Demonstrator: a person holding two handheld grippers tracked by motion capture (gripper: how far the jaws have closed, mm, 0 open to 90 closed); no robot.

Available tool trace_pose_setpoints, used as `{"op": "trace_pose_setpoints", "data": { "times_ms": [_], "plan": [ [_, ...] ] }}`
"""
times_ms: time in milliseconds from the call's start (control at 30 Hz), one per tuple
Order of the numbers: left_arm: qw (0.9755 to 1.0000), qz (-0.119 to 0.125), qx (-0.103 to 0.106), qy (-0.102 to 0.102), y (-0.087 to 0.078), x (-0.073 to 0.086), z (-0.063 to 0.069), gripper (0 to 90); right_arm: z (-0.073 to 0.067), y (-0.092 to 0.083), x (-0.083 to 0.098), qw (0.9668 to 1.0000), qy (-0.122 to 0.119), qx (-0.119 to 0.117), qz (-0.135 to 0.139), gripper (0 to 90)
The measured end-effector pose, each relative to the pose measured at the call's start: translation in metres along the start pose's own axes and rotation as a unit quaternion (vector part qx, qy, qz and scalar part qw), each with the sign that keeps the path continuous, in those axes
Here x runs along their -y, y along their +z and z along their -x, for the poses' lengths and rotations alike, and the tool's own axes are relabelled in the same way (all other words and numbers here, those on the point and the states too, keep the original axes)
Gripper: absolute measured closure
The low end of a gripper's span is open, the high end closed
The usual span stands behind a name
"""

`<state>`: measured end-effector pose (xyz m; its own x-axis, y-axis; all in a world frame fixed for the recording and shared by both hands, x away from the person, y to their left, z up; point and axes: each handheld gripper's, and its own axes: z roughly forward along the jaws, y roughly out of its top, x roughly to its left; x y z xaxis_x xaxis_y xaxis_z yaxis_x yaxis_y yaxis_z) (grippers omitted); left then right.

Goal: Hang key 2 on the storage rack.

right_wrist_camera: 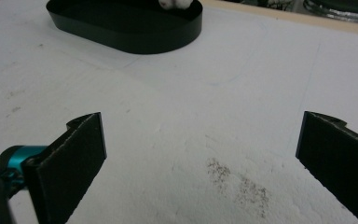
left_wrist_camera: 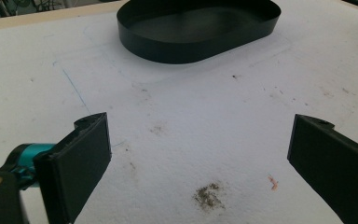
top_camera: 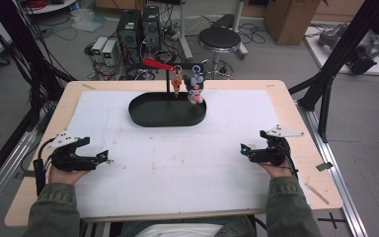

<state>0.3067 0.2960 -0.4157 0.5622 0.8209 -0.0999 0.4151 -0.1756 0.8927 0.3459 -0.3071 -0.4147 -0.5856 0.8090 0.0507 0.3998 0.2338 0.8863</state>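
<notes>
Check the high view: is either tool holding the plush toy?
No: the plush toy hangs over the black tray, far from both.

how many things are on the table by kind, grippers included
black oval tray: 1
stand with the red arm: 1
hanging charms: 2, an orange one and a plush figure
grippers: 2, left gripper and right gripper, both open
total: 6

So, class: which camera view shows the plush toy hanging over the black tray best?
The high view: the whole plush toy hangs from the stand above the black tray. The right gripper view catches just its white underside at the top edge; the left gripper view gives the tray alone.
</notes>
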Motion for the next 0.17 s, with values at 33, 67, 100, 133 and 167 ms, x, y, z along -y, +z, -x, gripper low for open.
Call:
{"op": "trace_pose_setpoints", "data": {
  "times_ms": [33,67,100,133,167],
  "plan": [
    [1.0000,0.000,0.000,0.000,0.0002,0.0000,0.0000,6.5,-0.0010,-0.0015,-0.0007,1.0000,-0.002,0.001,0.009,0.6],
    [1.0000,-0.001,0.001,0.001,0.0003,0.0000,-0.0001,6.5,-0.0018,-0.0035,-0.0013,0.9998,0.001,0.001,0.017,0.6],
    [1.0000,-0.001,0.001,0.002,0.0005,0.0000,-0.0001,6.6,-0.0017,-0.0052,-0.0018,0.9997,0.002,0.002,0.026,0.6],
    [1.0000,-0.001,0.000,0.002,0.0007,0.0000,0.0000,6.5,-0.0012,-0.0069,-0.0021,0.9994,0.005,0.003,0.033,0.6],
    [1.0000,-0.002,0.001,0.002,0.0009,0.0000,-0.0002,6.5,-0.0012,-0.0092,-0.0024,0.9991,0.015,0.004,0.039,0.6]
  ]
}}
